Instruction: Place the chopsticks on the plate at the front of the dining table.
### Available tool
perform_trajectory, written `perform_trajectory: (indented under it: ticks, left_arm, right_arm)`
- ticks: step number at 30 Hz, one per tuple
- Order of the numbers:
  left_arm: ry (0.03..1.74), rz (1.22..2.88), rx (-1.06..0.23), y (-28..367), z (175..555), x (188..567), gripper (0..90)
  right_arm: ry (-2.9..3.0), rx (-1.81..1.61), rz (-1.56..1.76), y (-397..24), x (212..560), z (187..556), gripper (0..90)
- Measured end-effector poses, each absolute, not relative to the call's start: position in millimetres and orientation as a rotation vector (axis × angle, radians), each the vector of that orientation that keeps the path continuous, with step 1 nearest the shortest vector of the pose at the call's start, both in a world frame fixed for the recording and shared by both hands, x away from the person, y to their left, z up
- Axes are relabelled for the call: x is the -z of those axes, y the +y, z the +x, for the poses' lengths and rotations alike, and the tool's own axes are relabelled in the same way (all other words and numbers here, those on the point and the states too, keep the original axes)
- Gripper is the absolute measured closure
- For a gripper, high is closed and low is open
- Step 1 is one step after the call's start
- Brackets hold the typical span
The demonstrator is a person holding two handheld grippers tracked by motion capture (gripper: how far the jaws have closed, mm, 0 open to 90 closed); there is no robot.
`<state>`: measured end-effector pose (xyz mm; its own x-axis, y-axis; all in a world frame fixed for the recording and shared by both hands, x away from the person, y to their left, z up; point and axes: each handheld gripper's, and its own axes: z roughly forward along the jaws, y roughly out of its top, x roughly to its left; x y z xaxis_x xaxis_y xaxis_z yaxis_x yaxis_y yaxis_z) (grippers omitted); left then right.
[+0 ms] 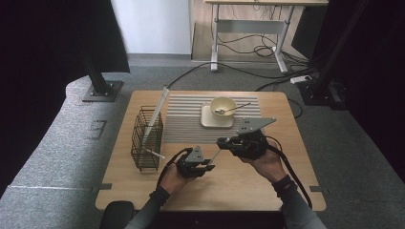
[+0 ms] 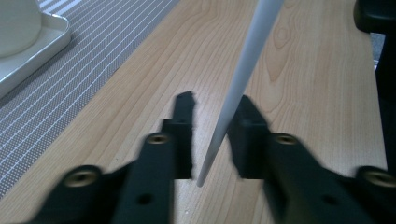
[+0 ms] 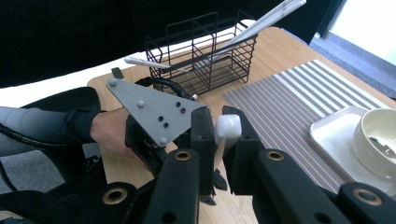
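Right gripper: clamped on the thick end of a white chopstick, above the wooden table.
Left gripper: jaws nearly together around the chopstick's thin end; contact with both pads unclear.
Wire basket: left of both hands, holding more white sticks.

Counts: two grippers, left gripper at lower centre, right gripper beside it. Three white chopsticks: one between the grippers, two in the one black wire basket. One striped placemat, one tray, one bowl, one spoon.
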<state>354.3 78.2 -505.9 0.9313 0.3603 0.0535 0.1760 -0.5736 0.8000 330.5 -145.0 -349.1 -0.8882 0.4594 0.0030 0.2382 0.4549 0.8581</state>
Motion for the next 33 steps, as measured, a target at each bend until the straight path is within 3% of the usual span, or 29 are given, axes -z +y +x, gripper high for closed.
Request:
perform_trajectory:
  ticks: [5, 12, 16, 17, 22, 32, 33]
  left_arm:
    - [0.317, 2.219, -0.331, 75.9, 349.0, 506.1, 84.3]
    - [0.318, 2.220, -0.317, 75.0, 346.9, 506.5, 85.3]
    - [0.342, 2.230, -0.302, 74.5, 346.8, 506.2, 85.3]
    - [0.351, 2.235, -0.294, 74.1, 346.8, 506.0, 85.3]
    - [0.355, 2.239, -0.288, 73.4, 345.7, 505.7, 85.3]
    - [0.363, 2.236, -0.277, 74.8, 344.9, 505.7, 85.3]
    - [0.359, 2.235, -0.277, 74.6, 344.6, 505.4, 85.3]
  right_arm:
    - [2.483, -1.406, 0.620, -145.4, 349.7, 333.1, 82.4]
    - [2.464, -1.398, 0.645, -147.1, 350.0, 337.0, 79.7]
    - [2.427, -1.366, 0.664, -146.6, 351.1, 337.7, 66.8]
    - [2.405, -1.340, 0.684, -143.9, 353.2, 338.3, 57.4]
    - [2.334, -1.268, 0.727, -133.5, 362.9, 340.7, 35.6]
    - [2.235, -1.148, 0.780, -138.6, 377.7, 347.5, 22.3]
    - [2.214, -1.148, 0.817, -146.6, 380.0, 350.6, 17.1]
